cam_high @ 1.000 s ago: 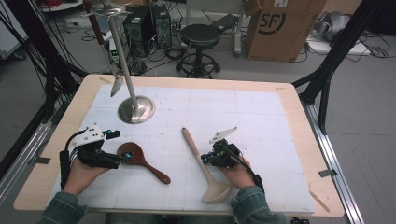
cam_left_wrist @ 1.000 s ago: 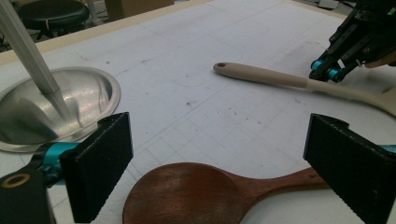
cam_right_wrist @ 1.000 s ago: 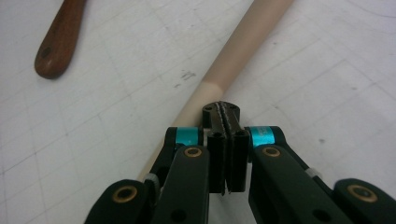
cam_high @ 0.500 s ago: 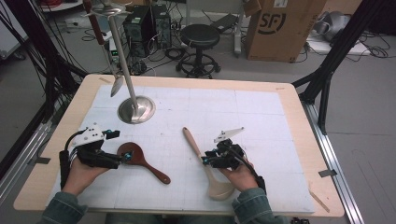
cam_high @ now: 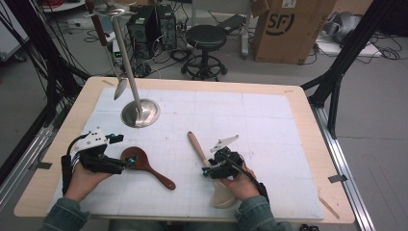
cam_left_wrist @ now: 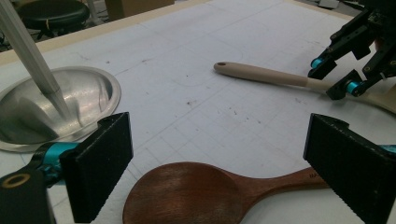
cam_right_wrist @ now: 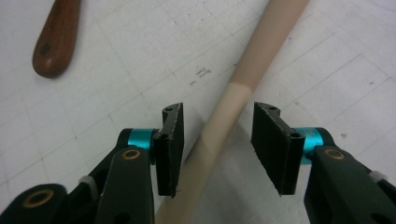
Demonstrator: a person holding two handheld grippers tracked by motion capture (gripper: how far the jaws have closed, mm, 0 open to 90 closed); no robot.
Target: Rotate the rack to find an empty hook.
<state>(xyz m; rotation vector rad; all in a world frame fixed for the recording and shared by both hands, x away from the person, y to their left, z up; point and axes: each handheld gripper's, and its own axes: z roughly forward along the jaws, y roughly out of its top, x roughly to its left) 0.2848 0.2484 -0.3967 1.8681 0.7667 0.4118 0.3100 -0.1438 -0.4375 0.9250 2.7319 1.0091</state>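
A dark wooden spoon (cam_high: pixel 144 165) lies on the white mat at the front left. My left gripper (cam_high: pixel 126 164) stands open, its wide-apart jaws on either side of the dark spoon's bowl (cam_left_wrist: pixel 187 193) without touching it. A pale wooden spoon (cam_high: pixel 199 150) lies to the right, its bowl toward the table's front. My right gripper (cam_high: pixel 207 171) is over the pale spoon's handle (cam_right_wrist: pixel 219 126). Its jaws have just been opening; the handle runs between the pads with a gap on each side. The right gripper (cam_left_wrist: pixel 343 63) also shows far off in the left gripper view.
A metal stand with a round base (cam_high: pixel 140 113) and a leaning pole rises at the back left; a metal utensil (cam_high: pixel 120 89) hangs from it. The mat (cam_high: pixel 250 120) covers most of the wooden table. A stool (cam_high: pixel 206 36) and a cardboard box (cam_high: pixel 286 26) stand beyond.
My right gripper's jaws have parted from the pale spoon's handle, and the spoon has stayed where it lay. The left hand and the dark spoon have not moved.
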